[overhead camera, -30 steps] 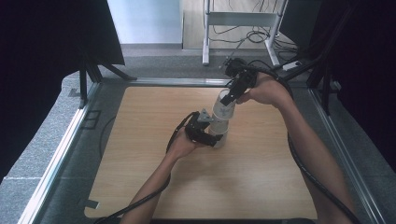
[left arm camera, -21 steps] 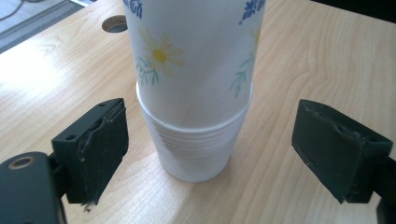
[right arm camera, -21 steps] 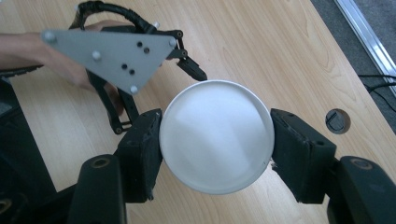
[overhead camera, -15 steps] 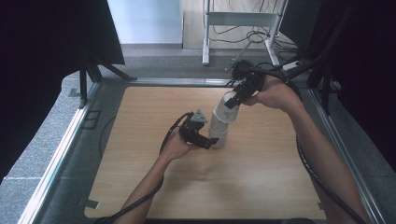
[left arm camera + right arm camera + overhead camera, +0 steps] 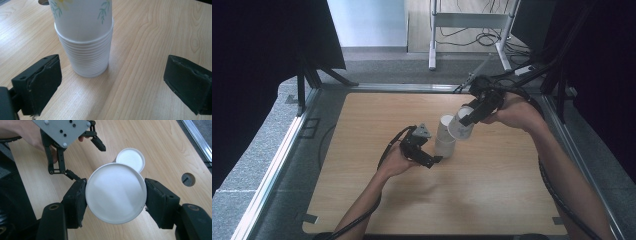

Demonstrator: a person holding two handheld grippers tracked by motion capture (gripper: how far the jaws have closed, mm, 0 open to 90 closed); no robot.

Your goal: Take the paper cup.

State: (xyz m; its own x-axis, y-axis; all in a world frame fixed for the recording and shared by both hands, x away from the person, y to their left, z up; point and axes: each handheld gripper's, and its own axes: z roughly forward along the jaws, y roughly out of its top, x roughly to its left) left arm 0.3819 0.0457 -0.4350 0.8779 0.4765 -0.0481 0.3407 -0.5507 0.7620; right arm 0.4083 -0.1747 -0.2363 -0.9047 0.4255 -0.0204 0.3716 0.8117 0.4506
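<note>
Since a second ago, the right gripper (image 5: 115, 195) has lifted one white paper cup (image 5: 460, 125), clamped in its jaws, off the upside-down stack of white paper cups (image 5: 86, 53) on the wooden table (image 5: 492, 190). Left gripper (image 5: 435, 159) jaws, just opened wide, hold nothing. Separation looks done; setting the empty cup down remains.

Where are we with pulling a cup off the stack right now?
Done: one paper cup is off the stack of cups, lifted clear and tilted. In hand: the right gripper is shut on that cup, pads on its sides. The left gripper has just been opening; its jaws stand wide of the stack without touching it. Left: setting the cup down on the table, probably.
</note>
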